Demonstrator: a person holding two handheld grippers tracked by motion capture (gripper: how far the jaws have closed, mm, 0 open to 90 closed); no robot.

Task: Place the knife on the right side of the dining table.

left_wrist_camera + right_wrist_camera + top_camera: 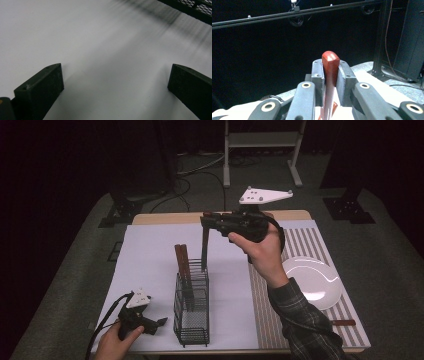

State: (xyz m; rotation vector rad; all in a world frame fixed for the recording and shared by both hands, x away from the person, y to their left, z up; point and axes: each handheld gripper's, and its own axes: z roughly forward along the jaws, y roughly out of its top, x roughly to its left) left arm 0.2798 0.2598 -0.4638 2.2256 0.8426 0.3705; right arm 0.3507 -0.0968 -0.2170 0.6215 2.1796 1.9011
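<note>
The right gripper (205, 221) has its jaws clamped on the top of a red-handled utensil (330, 72), which hangs upright, lower end inside the wire basket (191, 320) mid-tabletop. The left gripper (161, 322), jaws apart, rests just left of the basket.

hand-held gripper (329, 82) clamped on red-brown handle (330, 67), dark background
</note>
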